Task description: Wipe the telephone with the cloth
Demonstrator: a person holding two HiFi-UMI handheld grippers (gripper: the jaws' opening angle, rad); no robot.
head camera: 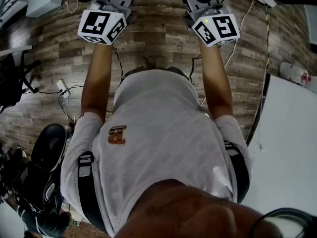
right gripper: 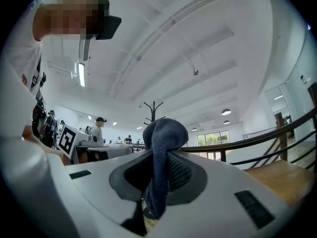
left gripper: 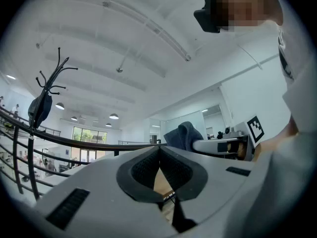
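Observation:
Both grippers point up toward the ceiling, held in front of the person's chest. My right gripper (right gripper: 159, 155) is shut on a blue-grey cloth (right gripper: 166, 130), which bulges above the jaws and hangs down between them. The left gripper view shows that cloth (left gripper: 183, 133) off to the right, on the right gripper. My left gripper (left gripper: 159, 150) is shut, its pads meeting with nothing between them. In the head view only the marker cubes show, left (head camera: 101, 26) and right (head camera: 216, 29). No telephone is in any view.
Below is a wooden floor (head camera: 158, 43) with cables and a power strip (head camera: 63, 87). A white table edge (head camera: 287, 148) lies at right, black bags (head camera: 44, 152) at left. A coat rack (left gripper: 47, 88) and railing (left gripper: 74, 140) stand nearby. A person (right gripper: 99, 130) stands far off.

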